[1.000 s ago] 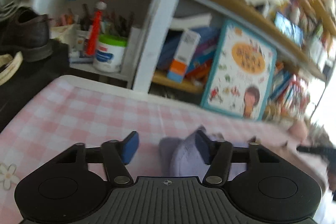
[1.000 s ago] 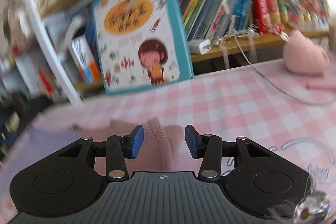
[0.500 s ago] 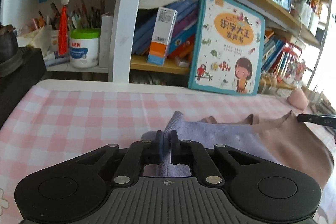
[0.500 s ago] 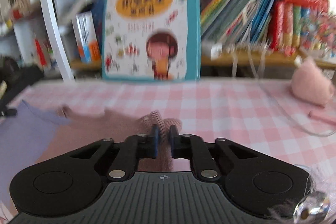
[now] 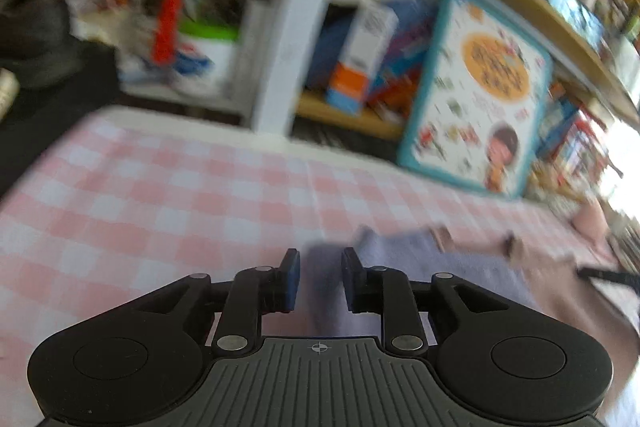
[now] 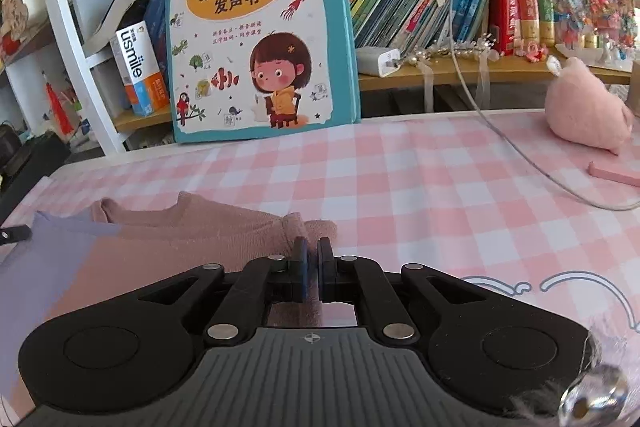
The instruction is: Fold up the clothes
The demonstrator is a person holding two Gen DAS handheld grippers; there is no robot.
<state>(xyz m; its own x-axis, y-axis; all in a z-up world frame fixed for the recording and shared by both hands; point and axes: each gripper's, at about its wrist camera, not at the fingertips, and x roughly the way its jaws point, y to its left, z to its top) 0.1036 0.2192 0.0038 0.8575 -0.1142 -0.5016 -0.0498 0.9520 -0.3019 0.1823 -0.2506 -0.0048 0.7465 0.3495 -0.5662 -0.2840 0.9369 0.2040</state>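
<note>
A small top, lilac on one side and dusty pink on the other, lies flat on the pink checked tablecloth. In the left wrist view my left gripper (image 5: 317, 273) is open over the lilac end (image 5: 404, 255), with cloth between the fingers but not pinched. In the right wrist view my right gripper (image 6: 311, 261) is shut on the pink shoulder of the top (image 6: 208, 231), its pads almost together with a fold of cloth between them. The lilac part (image 6: 52, 251) lies at the left.
A teal picture book (image 6: 260, 27) leans on the bookshelf behind the table. A pink plush toy (image 6: 584, 115), a white cable (image 6: 520, 147) and a pink flat piece (image 6: 616, 173) lie at the right. A white shelf post (image 5: 296, 19) and a dark shoe (image 5: 36, 27) stand left.
My left gripper, shut on the lilac cloth half a second ago, has opened and let go, and its view has swung and blurred. My right gripper stays shut on the pink cloth.
</note>
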